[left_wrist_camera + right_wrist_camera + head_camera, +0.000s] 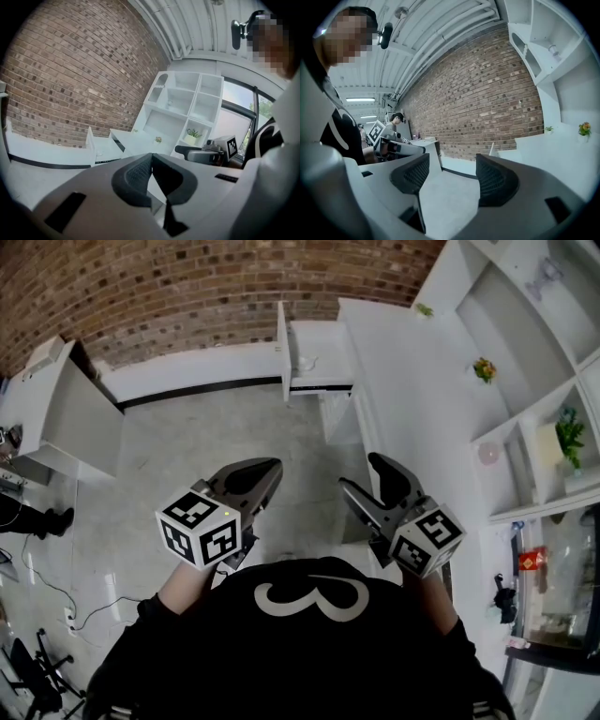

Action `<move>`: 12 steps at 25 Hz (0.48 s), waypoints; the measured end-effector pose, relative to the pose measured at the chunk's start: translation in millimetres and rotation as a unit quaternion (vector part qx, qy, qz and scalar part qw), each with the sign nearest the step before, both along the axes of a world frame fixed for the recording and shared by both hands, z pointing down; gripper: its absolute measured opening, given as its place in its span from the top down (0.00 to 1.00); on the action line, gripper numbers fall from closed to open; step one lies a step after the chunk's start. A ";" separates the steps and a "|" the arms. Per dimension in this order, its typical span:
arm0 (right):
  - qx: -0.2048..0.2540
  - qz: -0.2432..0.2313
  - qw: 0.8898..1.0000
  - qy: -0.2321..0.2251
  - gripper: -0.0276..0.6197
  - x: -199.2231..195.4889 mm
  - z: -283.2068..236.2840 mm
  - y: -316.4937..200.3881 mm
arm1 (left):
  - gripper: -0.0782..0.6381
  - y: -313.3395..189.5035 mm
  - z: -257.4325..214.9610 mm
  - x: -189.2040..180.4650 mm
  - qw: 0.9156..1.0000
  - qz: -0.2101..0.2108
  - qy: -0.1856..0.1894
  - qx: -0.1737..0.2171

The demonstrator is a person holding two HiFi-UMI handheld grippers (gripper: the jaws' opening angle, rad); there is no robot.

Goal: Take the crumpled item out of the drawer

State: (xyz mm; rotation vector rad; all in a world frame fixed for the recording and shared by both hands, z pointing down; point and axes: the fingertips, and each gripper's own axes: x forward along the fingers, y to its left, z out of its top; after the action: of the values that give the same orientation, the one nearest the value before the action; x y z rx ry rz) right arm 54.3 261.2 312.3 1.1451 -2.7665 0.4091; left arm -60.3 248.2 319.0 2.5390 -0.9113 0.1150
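Ahead, near the brick wall, drawer [323, 351] stands open, well apart from both grippers. Left gripper [270, 468] jaws together; right gripper [359, 472] jaws apart, empty. Best to lead with the right, reaching in from above.

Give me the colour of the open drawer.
White. The drawer shows best in the head view.

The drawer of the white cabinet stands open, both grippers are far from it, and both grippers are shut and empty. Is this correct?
Not quite. Only the left gripper is shut; the right gripper is open, its jaws wide apart with nothing between them, as the right gripper view shows. The drawer does stand open, far from both empty grippers.
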 end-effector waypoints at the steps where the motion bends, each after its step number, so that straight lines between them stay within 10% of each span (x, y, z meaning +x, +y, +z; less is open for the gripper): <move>1: -0.001 0.000 1.000 -0.001 0.50 0.3 0.6 -0.6 | 0.89 -1.9 -2.2 -0.7 1.000 0.001 -0.001 0.003; 12: 0.014 0.008 1.000 -0.010 0.50 5.8 -3.3 -40.8 | 0.89 -41.7 -7.1 -5.6 1.000 -0.013 -0.021 0.007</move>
State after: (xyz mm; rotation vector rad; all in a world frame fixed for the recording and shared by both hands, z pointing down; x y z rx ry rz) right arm 60.1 220.4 309.1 1.1767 -2.7917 0.3863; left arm -65.9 206.5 311.9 2.5464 -0.9635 0.1543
